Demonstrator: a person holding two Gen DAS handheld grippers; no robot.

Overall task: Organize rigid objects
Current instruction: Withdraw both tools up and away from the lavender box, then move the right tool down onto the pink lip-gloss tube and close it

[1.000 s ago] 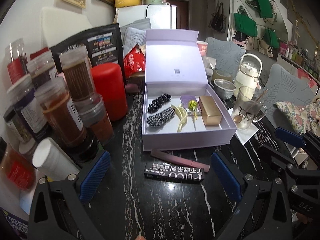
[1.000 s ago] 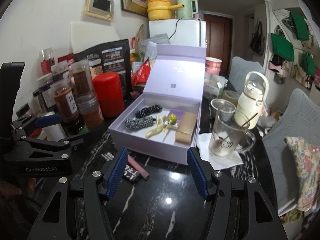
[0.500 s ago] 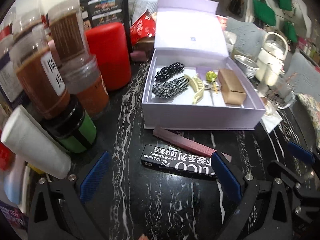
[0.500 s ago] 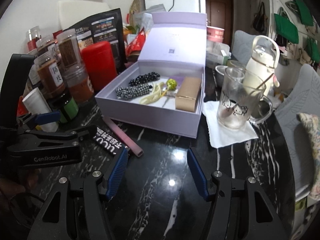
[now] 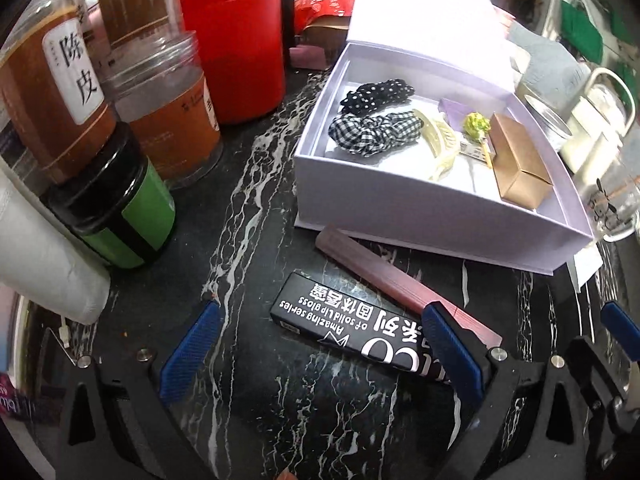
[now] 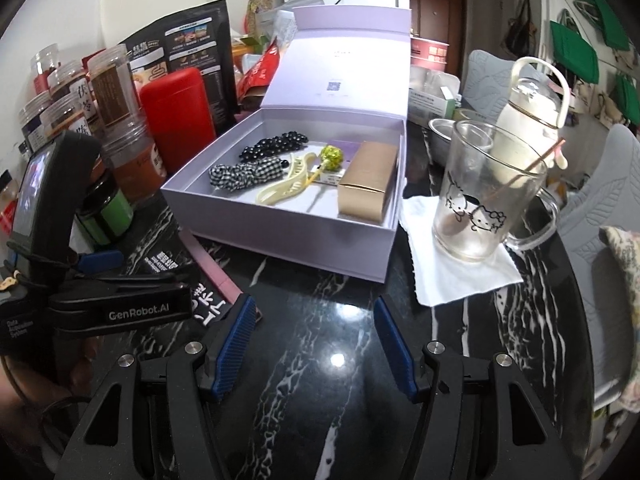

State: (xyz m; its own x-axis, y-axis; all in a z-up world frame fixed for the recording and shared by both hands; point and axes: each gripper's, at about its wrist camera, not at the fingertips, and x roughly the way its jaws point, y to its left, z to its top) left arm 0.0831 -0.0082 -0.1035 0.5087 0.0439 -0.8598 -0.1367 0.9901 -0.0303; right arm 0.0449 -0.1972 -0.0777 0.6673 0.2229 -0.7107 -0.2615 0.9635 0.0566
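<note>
A black lip gloss box (image 5: 352, 320) lies flat on the dark marble table (image 5: 248, 208), with a long maroon stick box (image 5: 384, 276) just behind it. My left gripper (image 5: 320, 344) hangs low over the black box, open, its blue pads well apart on either side. The open lilac box (image 5: 400, 204) behind them holds hair scrunchies, a cream claw clip, a lollipop and a gold box (image 5: 516, 164). My right gripper (image 6: 314, 344) stands open over bare table in front of the lilac box (image 6: 304, 240), nothing between its fingers. The black box (image 6: 160, 266) and maroon stick box (image 6: 208, 266) show at its left.
Jars, a green-labelled pot (image 5: 120, 208), a white tube and a red canister (image 5: 236, 40) crowd the left. A glass mug (image 6: 484, 196) stands on a white napkin (image 6: 452, 272) at the right of the lilac box, with a white kettle behind.
Both grippers have sunk toward the table and tilted down. The left one has closed in on the black lip gloss box, which now lies between its pads. Neither jaw width has changed.
</note>
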